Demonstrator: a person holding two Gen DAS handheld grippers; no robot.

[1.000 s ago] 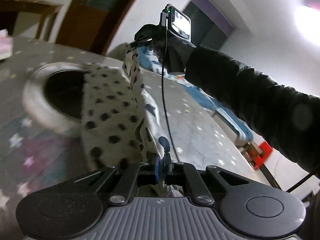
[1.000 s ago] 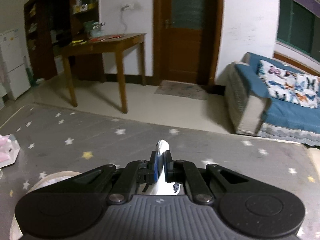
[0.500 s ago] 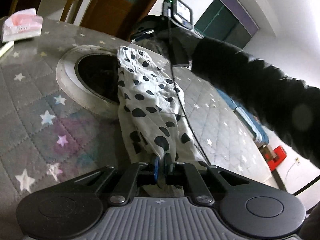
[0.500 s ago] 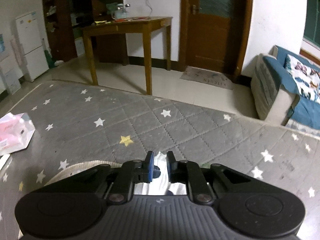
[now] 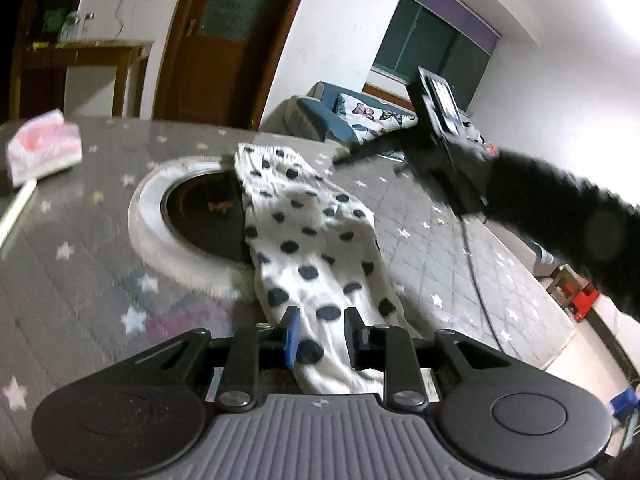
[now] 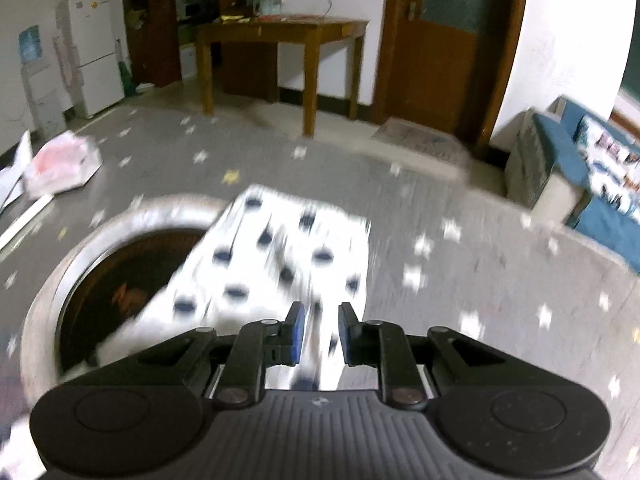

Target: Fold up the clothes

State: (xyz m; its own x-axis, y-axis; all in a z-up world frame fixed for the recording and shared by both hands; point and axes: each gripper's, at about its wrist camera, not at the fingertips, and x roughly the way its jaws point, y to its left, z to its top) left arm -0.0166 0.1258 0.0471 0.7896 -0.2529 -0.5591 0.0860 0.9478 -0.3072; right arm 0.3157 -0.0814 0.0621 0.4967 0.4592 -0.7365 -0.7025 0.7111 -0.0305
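White cotton with dark dots: the garment (image 5: 316,248) now lies as a long strip down the middle of both frames, on the grey star-quilted worktop (image 5: 440,248), its upper-left edge draped over the round opening (image 5: 200,208) with the pale rim. Half a second ago my left hand-held gripper (image 5: 320,336) was pinched shut on the near end of the cloth and my right hand-held gripper (image 6: 319,332) had only begun to part. Now both stand with their fingers apart, the cloth passing loose beneath the gap, gripped by neither. In the left view my right arm, in its dark sleeve (image 5: 560,208), has swung out to the right of the frame, away from the cloth it was holding up. I judge that one lay-down is complete: the garment rests flat and narrow, released. Whether another fold is due I cannot tell. The right view is blurred by motion.
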